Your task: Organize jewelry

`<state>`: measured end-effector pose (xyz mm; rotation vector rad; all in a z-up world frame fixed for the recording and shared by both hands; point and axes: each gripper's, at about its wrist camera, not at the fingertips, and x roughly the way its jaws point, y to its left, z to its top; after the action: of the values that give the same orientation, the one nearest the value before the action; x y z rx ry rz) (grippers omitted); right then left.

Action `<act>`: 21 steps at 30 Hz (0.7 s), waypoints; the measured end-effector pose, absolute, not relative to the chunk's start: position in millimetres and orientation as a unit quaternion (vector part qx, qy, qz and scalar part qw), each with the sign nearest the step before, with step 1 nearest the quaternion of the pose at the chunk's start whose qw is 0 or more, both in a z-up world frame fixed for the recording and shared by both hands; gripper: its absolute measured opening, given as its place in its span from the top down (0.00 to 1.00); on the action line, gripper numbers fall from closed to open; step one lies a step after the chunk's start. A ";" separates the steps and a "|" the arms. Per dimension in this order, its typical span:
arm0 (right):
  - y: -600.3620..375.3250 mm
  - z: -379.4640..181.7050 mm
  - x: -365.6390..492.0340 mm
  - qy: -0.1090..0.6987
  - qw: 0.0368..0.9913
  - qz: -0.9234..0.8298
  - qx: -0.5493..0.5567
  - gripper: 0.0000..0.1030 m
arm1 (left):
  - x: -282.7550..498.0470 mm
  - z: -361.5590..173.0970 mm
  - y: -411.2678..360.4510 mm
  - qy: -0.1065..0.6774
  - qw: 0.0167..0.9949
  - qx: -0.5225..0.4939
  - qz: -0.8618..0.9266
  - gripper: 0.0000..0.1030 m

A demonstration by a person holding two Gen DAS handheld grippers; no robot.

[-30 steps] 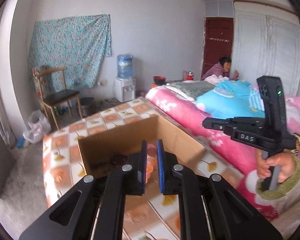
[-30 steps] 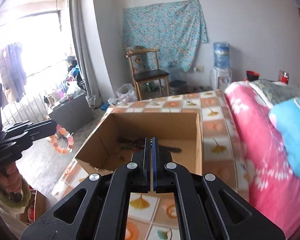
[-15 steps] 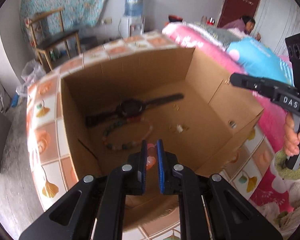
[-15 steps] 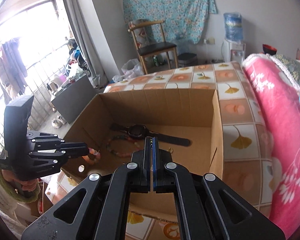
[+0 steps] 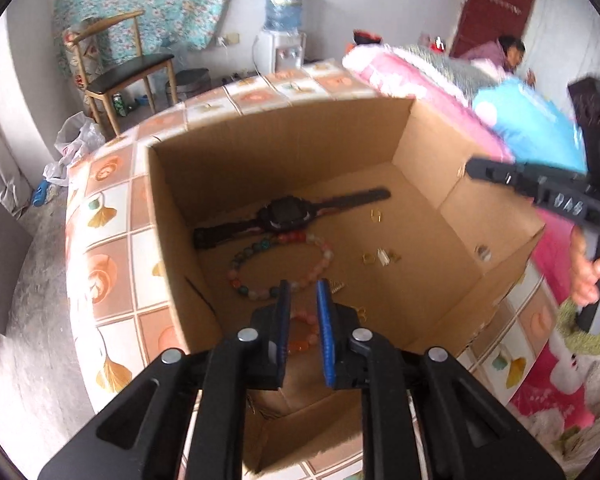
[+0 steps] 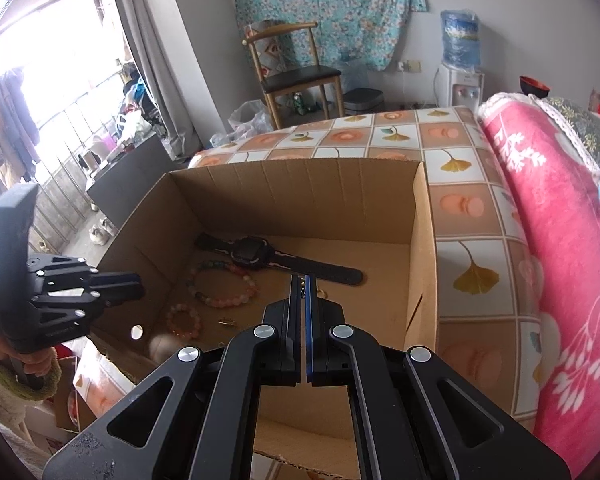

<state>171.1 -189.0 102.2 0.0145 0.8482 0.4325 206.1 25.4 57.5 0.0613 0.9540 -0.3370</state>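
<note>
An open cardboard box (image 5: 279, 168) (image 6: 300, 200) holds a black watch (image 5: 287, 216) (image 6: 251, 252), a multicoloured bead bracelet (image 5: 235, 272) (image 6: 251, 284) and small gold pieces (image 5: 380, 258). An orange bead bracelet (image 5: 300, 346) (image 6: 168, 322) lies on the box floor near the front left corner. My left gripper (image 5: 303, 284) (image 6: 139, 284) hangs just above it. Its jaws are opening and the pads touch nothing. My right gripper (image 6: 302, 278) (image 5: 470, 168) is shut over the box's right side, with nothing clearly between its pads.
The box stands on a bed with a tiled orange-and-white cover (image 6: 460, 208). A pink blanket (image 6: 560, 220) lies along the right. A wooden chair (image 6: 295, 76) and a water dispenser (image 6: 460, 76) stand by the far wall. A person (image 5: 508, 54) lies at the bed's far end.
Both grippers came down over the box. The left jaws parted and the orange bracelet, held between them half a second ago, now lies on the box floor.
</note>
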 end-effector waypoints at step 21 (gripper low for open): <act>-219.1 146.2 104.4 0.361 0.914 0.177 0.053 0.65 | 108.9 109.0 44.6 0.338 0.931 -0.067 -0.119 0.17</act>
<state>104.4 -219.1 146.2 0.1087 0.7431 0.3642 108.9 44.6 109.0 -0.1382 0.6914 -0.2433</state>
